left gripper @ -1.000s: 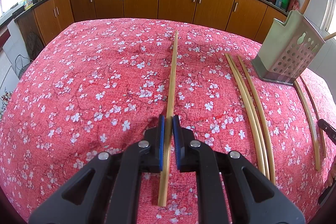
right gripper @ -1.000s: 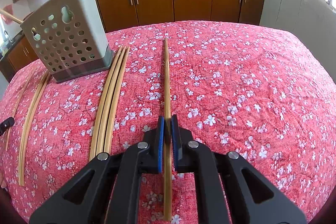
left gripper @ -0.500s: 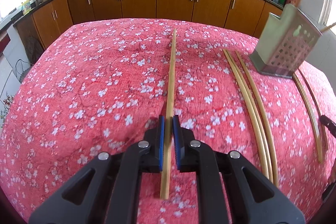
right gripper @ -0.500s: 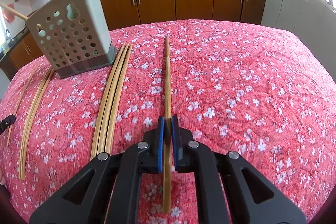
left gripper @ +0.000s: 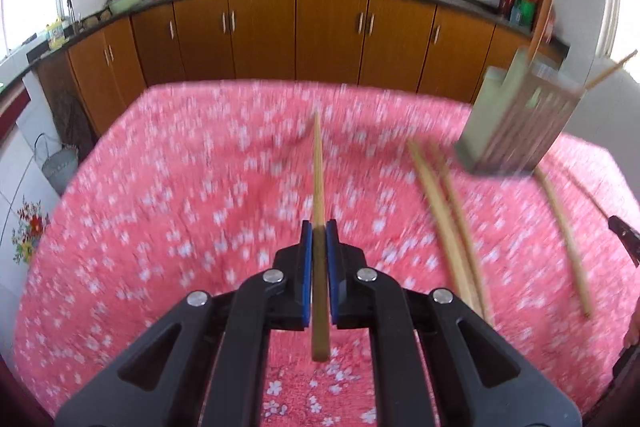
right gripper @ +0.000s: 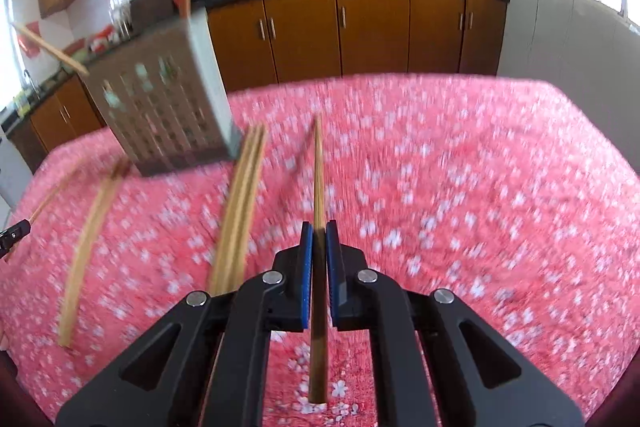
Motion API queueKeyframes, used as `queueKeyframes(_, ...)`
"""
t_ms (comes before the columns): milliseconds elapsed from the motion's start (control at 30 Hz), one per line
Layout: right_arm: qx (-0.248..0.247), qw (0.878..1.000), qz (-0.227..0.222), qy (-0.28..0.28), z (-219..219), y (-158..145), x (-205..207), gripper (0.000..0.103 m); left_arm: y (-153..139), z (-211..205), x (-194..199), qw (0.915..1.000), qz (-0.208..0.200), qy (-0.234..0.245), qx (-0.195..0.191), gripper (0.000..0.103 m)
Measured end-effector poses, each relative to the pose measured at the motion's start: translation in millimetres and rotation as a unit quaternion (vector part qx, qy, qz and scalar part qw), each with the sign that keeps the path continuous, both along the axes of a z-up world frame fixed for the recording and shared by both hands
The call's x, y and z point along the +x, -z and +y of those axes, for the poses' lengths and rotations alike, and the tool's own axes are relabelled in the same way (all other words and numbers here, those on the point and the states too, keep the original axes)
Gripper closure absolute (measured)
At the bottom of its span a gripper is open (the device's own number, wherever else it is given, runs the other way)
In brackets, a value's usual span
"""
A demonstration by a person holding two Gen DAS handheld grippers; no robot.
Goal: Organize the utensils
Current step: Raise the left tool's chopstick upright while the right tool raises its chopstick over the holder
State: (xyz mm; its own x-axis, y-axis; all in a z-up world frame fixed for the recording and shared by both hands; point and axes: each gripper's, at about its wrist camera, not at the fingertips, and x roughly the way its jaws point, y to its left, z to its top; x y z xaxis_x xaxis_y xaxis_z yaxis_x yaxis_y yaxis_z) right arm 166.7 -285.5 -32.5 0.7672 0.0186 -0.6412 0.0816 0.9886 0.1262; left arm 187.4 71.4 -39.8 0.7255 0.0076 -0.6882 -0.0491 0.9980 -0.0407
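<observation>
My left gripper (left gripper: 319, 227) is shut on a long bamboo chopstick (left gripper: 318, 167) and holds it above the red flowered tablecloth (left gripper: 160, 207). My right gripper (right gripper: 319, 227) is shut on another chopstick (right gripper: 318, 167), also lifted off the cloth. A perforated grey utensil holder (left gripper: 516, 123) stands at the right in the left wrist view and at the left in the right wrist view (right gripper: 168, 111), with two sticks poking out of it. Loose chopsticks (left gripper: 448, 219) lie on the cloth beside it; they also show in the right wrist view (right gripper: 240, 203). Both views are motion-blurred.
More chopsticks (left gripper: 564, 239) lie past the holder, seen also in the right wrist view (right gripper: 88, 239). Brown kitchen cabinets (left gripper: 300, 35) and a counter with pans stand behind the table. The other gripper's tip (left gripper: 622, 231) shows at the right edge.
Both grippers have risen and tilted up with their chopsticks, which are now off the cloth. The table looks farther below and more of the kitchen shows.
</observation>
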Motion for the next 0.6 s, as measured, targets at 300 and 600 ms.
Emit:
queueKeyframes(300, 0.017, 0.995, -0.098, 0.002, -4, -60, -13, 0.095, -69, 14, -7, 0.994, -0.083, -0.005, -0.071, 0.095)
queueKeyframes(600, 0.022, 0.992, -0.127, -0.002, 1, -83, -11, 0.095, -93, 19, -11, 0.9912, -0.105, 0.006, -0.08, 0.095)
